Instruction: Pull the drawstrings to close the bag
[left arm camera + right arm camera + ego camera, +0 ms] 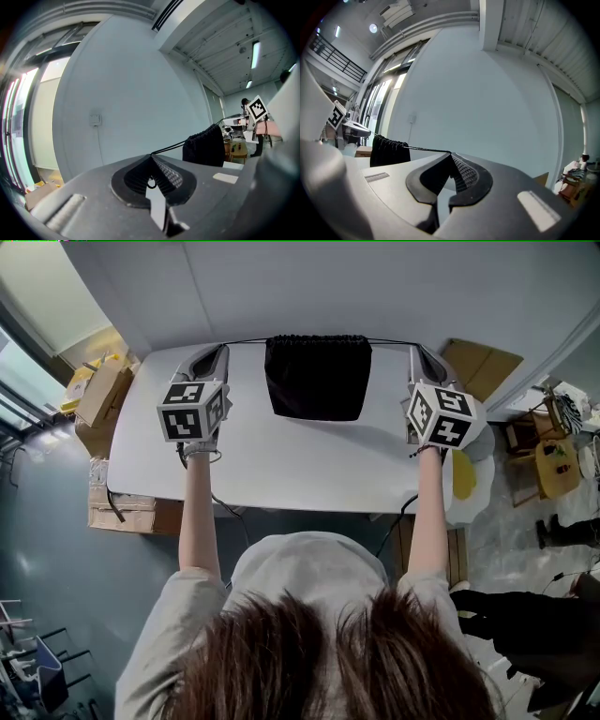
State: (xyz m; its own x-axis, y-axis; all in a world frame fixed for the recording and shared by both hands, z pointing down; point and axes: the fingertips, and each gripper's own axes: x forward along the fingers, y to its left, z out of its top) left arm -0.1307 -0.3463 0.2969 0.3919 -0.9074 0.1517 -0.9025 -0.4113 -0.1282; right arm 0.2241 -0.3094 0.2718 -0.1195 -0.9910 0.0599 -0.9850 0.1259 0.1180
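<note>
black cloth bag (317, 379) lies at the far edge of the white table (281, 474), its top gathered. my left gripper (151, 156) is clenched on the left drawstring (171, 147), my right gripper (450, 153) on the right drawstring (424, 149). both cords run taut, one to each side of the bag.

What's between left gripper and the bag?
Only the taut black drawstring, from the shut left gripper to the bag; clearest in left gripper view.
</note>
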